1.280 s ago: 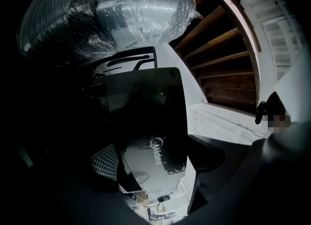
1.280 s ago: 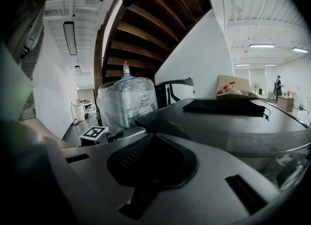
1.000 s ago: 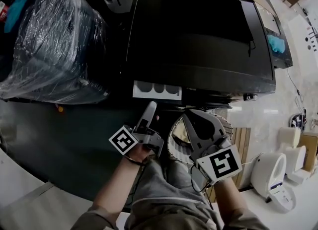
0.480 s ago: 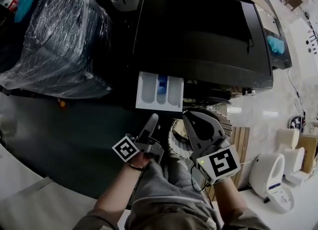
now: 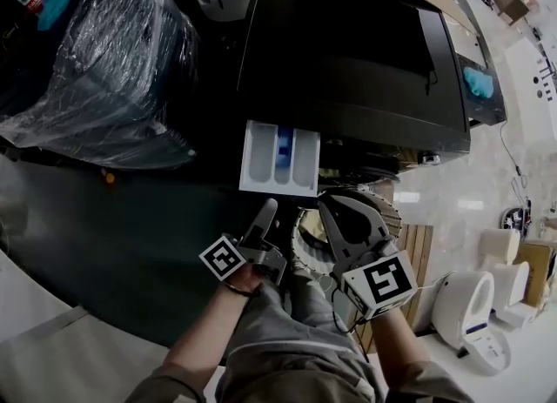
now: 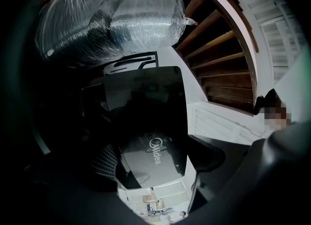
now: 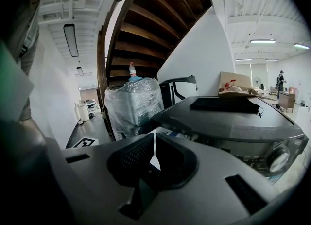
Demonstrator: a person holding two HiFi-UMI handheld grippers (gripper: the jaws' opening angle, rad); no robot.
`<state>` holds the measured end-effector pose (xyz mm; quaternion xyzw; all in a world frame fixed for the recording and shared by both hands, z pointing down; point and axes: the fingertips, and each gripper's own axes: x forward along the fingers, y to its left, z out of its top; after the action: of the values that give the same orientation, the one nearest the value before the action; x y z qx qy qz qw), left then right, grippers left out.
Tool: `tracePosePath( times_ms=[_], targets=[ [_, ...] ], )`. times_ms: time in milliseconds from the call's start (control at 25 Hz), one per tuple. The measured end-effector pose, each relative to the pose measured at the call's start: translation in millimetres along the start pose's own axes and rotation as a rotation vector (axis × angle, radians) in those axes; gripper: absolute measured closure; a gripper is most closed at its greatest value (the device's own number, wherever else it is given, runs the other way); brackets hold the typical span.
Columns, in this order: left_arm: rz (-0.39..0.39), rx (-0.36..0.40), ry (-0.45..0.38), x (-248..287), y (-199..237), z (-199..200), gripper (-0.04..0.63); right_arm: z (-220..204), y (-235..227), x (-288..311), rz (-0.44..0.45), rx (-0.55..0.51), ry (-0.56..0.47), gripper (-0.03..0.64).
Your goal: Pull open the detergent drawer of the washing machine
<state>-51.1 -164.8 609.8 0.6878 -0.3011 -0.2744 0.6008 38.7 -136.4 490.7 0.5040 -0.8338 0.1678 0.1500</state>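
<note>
The detergent drawer [image 5: 280,159] stands pulled out from the front of the black washing machine [image 5: 348,53]. Its white compartments are open to view, with a blue insert in the middle one. The left gripper [image 5: 264,216] hovers just short of the drawer's front edge without touching it. Its fingers [image 6: 104,163] are spread wide and hold nothing. The right gripper [image 5: 334,208] sits beside it, below the drawer's right corner, with its fingers [image 7: 129,157] drawn in to a thin slit and nothing between them. A plastic-wrapped bundle [image 5: 104,62] crowds the drawer's left side. The dark floor [image 5: 113,245] in front of the drawer, to the left of the grippers, lies open.
</note>
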Motion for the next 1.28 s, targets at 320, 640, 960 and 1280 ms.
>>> tracePosePath(
  times_ms=[320, 640, 960, 1280],
  targets=[
    [0.124, 0.106, 0.062, -11.8, -0.8, -6.5, 0.14, 25.0, 1.3, -6.8, 0.013, -0.027, -0.025, 0.578],
    [0.264, 0.36, 0.125, -27.0, -37.3, 9.0, 0.253, 71.3, 3.9, -27.9, 0.022, -0.066, -0.062, 0.578],
    [0.265, 0.657, 0.156, -32.1, -114.4, 28.1, 0.411, 119.9, 14.0, -60.4, 0.026, -0.122, -0.107, 0.579],
    [0.189, 0.97, 0.164, -26.6, -212.1, 36.4, 0.506, 174.3, 25.7, -96.9, 0.037, -0.153, -0.207, 0.578]
  ],
)
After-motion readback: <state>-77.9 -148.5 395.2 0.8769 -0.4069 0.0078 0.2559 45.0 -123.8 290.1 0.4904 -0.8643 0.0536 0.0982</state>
